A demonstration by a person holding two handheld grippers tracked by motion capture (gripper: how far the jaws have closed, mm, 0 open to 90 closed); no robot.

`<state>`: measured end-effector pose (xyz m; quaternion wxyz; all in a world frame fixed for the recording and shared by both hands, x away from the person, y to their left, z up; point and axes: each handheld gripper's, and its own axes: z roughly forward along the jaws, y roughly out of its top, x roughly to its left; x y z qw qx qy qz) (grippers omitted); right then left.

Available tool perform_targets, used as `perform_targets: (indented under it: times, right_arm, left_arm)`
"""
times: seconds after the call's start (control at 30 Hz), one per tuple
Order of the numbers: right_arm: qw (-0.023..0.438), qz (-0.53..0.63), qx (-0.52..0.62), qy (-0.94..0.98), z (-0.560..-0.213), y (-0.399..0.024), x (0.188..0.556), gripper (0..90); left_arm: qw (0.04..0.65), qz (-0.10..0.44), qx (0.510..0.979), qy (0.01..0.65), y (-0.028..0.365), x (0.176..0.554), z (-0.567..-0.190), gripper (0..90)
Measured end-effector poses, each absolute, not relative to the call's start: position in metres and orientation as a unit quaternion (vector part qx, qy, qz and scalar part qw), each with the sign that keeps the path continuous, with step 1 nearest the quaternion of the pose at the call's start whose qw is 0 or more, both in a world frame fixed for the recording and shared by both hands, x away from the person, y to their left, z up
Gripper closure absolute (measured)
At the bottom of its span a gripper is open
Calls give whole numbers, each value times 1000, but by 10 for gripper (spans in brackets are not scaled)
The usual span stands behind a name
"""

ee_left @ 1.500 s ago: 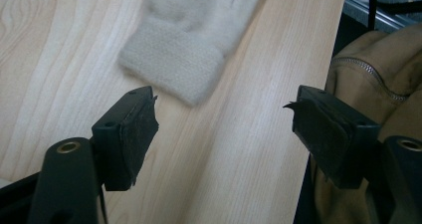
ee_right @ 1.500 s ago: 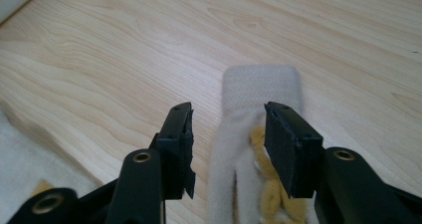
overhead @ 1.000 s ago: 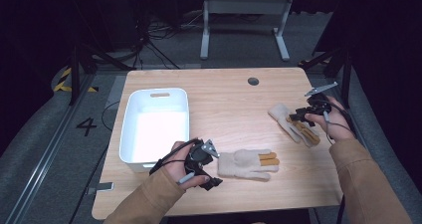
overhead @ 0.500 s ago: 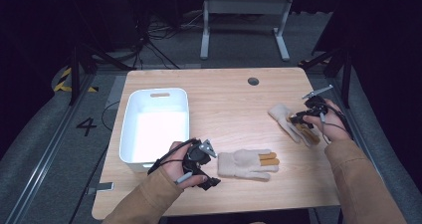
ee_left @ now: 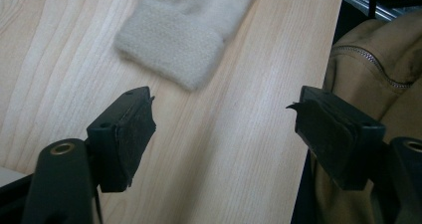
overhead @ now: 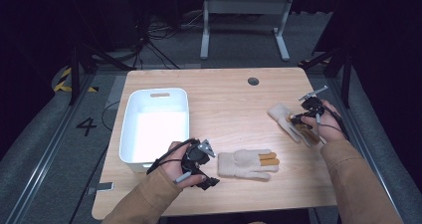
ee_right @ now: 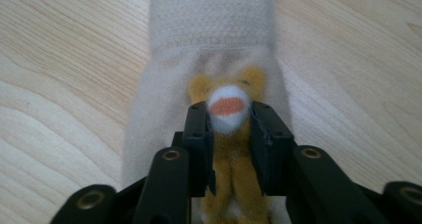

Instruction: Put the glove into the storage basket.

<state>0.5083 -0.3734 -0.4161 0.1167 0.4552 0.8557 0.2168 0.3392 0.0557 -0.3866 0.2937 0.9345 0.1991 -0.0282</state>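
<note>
Closing just now, the right gripper (ee_right: 230,129) has clamped a finger of the far glove (overhead: 288,119) (grasp made); left gripper (ee_left: 224,134) gapes before the near glove (overhead: 246,164) on the tabletop (overhead: 224,104).

The tongs (ee_right: 230,134) have just closed on the cream glove's (ee_right: 209,50) tan animal patch (ee_right: 234,104), on the wooden surface (ee_right: 64,84).

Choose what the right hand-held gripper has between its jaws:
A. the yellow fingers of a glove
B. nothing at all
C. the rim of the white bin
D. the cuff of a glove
A: in the right gripper view the right hand-held gripper has just been closing and pinches the yellow fingers of the glove.
</note>
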Motion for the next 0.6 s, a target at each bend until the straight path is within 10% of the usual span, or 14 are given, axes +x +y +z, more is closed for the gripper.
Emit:
perform_targets:
  times: [0.6]
  right_arm:
    - [117, 206, 419, 876, -380, -370, 496, 822]
  left_arm:
    - [295, -28, 934, 200, 56, 339, -387, 240]
